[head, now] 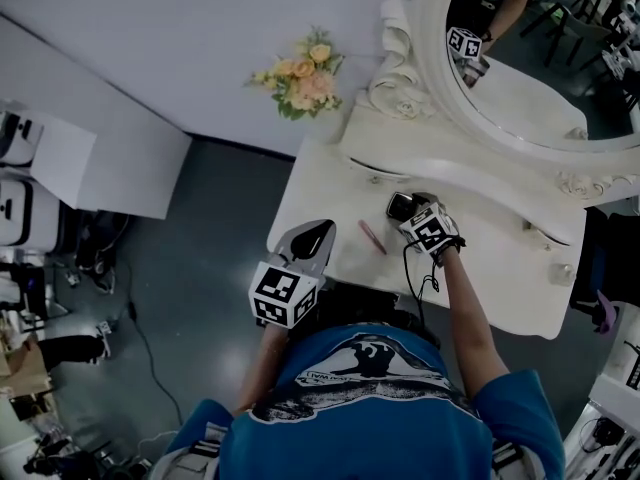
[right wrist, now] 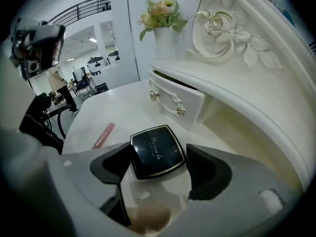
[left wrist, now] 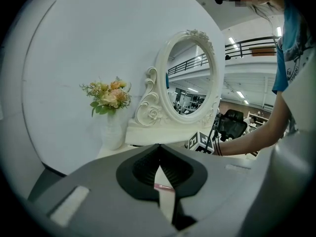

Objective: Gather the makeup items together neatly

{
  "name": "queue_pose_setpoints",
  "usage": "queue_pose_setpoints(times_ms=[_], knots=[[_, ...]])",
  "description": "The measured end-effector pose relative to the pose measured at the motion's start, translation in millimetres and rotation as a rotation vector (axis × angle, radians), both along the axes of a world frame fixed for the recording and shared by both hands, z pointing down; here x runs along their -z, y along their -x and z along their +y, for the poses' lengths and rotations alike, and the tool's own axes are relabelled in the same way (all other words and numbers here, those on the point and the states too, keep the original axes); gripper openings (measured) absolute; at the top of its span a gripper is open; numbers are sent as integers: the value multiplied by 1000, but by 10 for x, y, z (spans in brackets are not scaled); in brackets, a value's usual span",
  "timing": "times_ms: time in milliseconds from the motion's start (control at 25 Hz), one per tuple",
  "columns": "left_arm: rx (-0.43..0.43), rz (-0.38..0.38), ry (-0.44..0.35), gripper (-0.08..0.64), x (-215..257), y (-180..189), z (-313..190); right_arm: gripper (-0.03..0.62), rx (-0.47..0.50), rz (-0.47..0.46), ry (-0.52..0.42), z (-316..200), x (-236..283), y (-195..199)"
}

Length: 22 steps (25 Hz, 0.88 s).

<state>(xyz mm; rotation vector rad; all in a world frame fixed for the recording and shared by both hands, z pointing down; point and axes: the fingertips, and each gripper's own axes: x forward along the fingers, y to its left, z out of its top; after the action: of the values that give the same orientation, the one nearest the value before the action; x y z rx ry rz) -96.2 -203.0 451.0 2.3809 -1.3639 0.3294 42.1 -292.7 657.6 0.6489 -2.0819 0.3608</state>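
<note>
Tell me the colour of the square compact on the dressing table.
Black compact with a thin pale rim, clearest in the right gripper view.

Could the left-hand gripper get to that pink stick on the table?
Probably yes: only bare table lies between the left gripper and the pink stick. Its jaws are shut, so they would need to open first.

Compact: glossy black square makeup compact [right wrist: 157,151], thin gold rim, faint gold script | Stick: slim pink makeup stick [right wrist: 102,135] | Table: creamy white carved dressing table [right wrist: 118,112] | Flowers: peach and yellow flower bunch [head: 303,76], green leaves, white vase [right wrist: 163,46] | Grippers: grey left gripper [left wrist: 159,146] and grey right gripper [right wrist: 160,158], black pads [right wrist: 111,167], black-and-white square-patterned marker cubes [head: 284,295] | Shirt: blue T-shirt [head: 370,423], dark print
</note>
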Motion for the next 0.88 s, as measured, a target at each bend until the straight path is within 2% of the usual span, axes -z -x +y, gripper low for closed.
queue_pose_setpoints(times_ms=[200, 480, 880], knots=[[-2, -1, -1, 12, 1, 6, -38, 345, 10, -53, -12, -53, 105, 19], [-55, 3, -5, 12, 5, -158, -109, 345, -4, -91, -96, -110, 466, -41], [-179, 6, -1, 12, -14, -565, -170, 345, -143, -107, -133, 117, 681, -772]])
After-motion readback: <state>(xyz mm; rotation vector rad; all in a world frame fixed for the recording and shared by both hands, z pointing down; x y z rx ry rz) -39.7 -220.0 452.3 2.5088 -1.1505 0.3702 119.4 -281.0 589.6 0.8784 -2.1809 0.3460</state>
